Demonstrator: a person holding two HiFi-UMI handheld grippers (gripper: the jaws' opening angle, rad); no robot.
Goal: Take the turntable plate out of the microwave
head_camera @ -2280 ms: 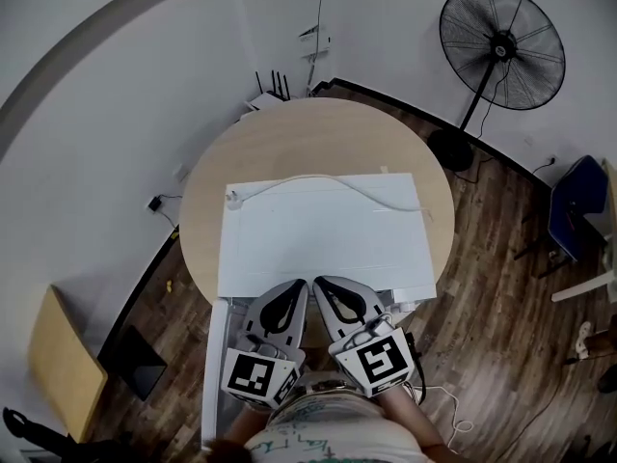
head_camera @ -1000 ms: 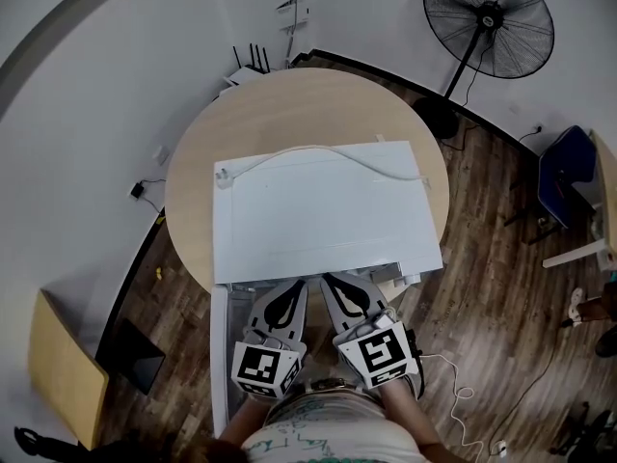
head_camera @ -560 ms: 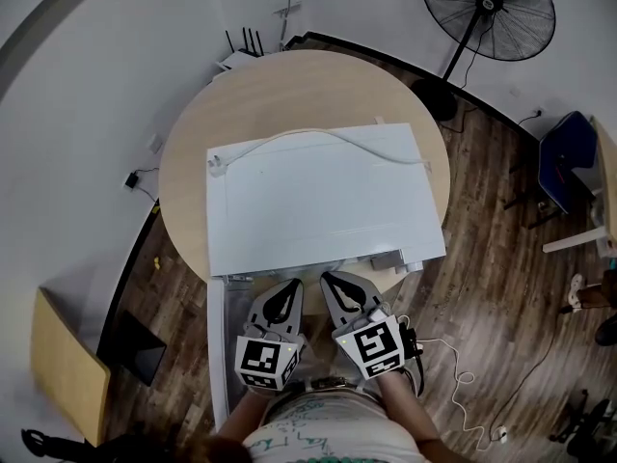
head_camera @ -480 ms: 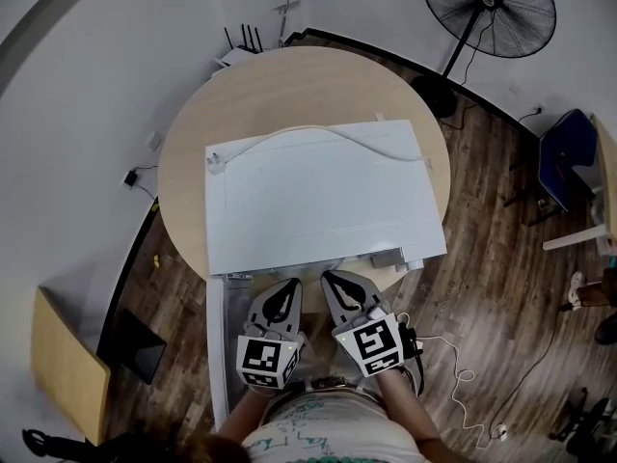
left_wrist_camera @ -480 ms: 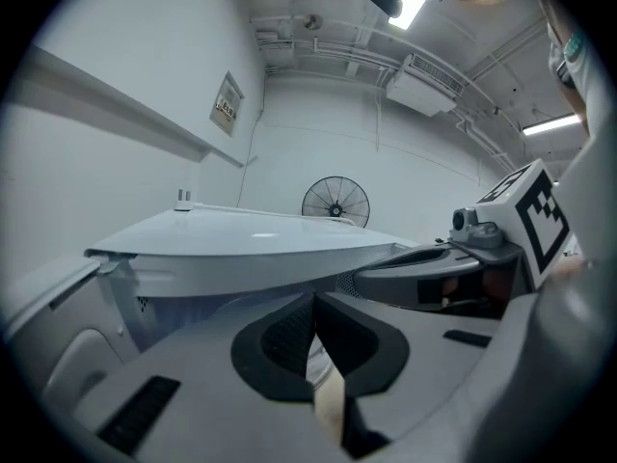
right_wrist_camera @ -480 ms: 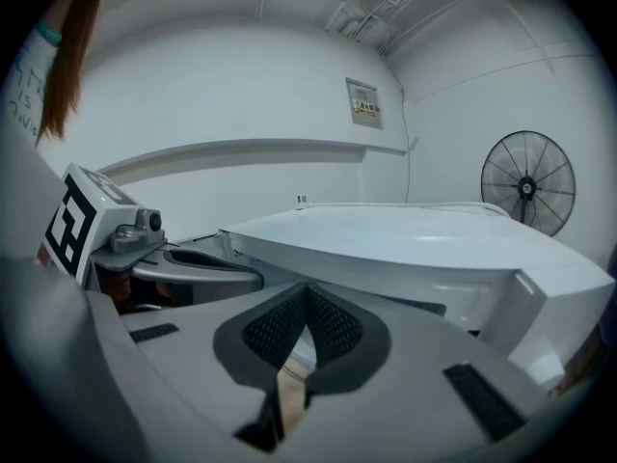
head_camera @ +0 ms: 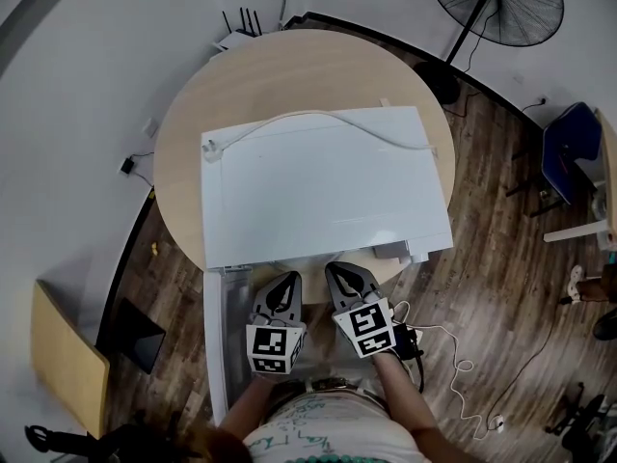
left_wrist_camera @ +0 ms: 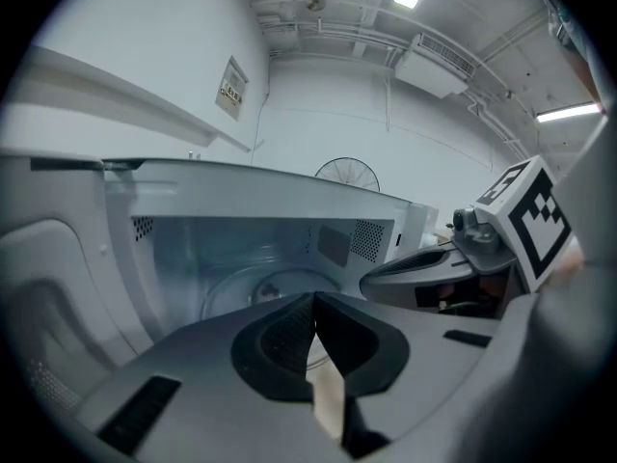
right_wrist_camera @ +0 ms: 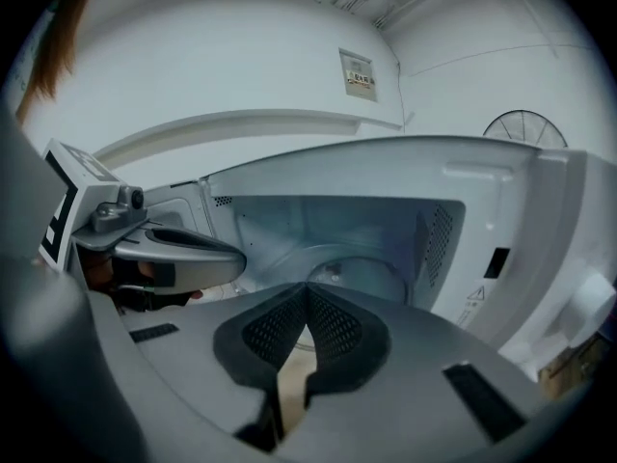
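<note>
Plate: turntable plate (right_wrist_camera: pixel 364 275) on microwave (head_camera: pixel 328 186) floor, straight ahead.
Nearer: neither; both before microwave opening.
Jaws: left gripper (left_wrist_camera: pixel 313 305), right gripper (right_wrist_camera: pixel 307 292) closed, empty.

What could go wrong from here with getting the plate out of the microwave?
1. Both the left gripper and right gripper are shut and empty; pushed in like that, they would likely shove the plate rather than grip it.
2. The plate looks like glass and lies flat; a grip on its thin rim may slip.
3. The grippers sit close together and could knock each other or the open door.
</note>
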